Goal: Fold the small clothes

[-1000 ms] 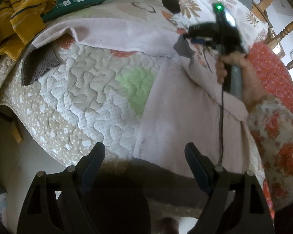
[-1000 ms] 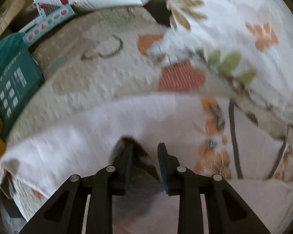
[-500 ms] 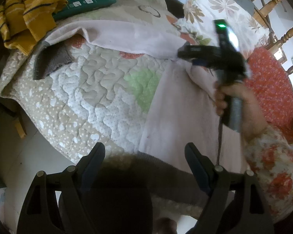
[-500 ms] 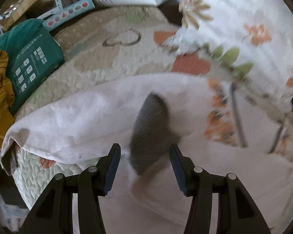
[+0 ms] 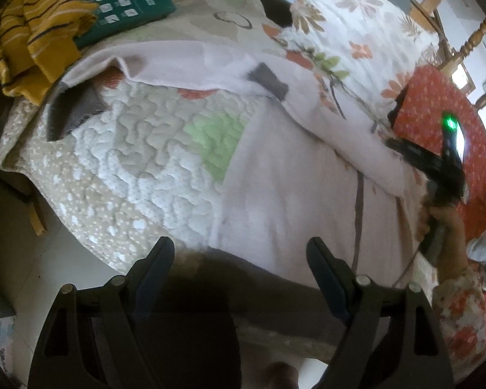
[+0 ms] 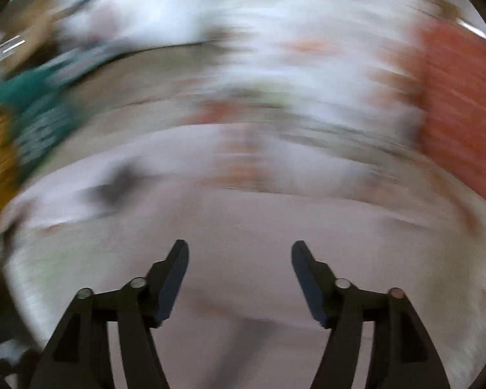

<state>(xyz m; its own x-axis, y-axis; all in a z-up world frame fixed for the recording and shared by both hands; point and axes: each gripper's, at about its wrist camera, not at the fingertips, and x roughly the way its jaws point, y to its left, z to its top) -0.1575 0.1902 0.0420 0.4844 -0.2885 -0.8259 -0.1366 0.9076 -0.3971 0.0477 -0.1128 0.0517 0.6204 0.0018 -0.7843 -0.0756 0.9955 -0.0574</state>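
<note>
Left gripper (image 5: 239, 261) nearest, jaws wide apart, nothing between them, over dark grey hem at bed edge; hem partly lost in shadow. Beyond it, pale pink garment with grey cuffs (image 5: 291, 175) spread on quilted cream bedspread (image 5: 123, 149), one sleeve folded across, grey cuff (image 5: 269, 81) on top. Right gripper (image 6: 239, 270) jaws opening, empty, above pink cloth; that view badly motion-blurred. Far left, mustard striped top (image 5: 32, 29) and green box (image 5: 126, 0), cut off by frame.
</note>
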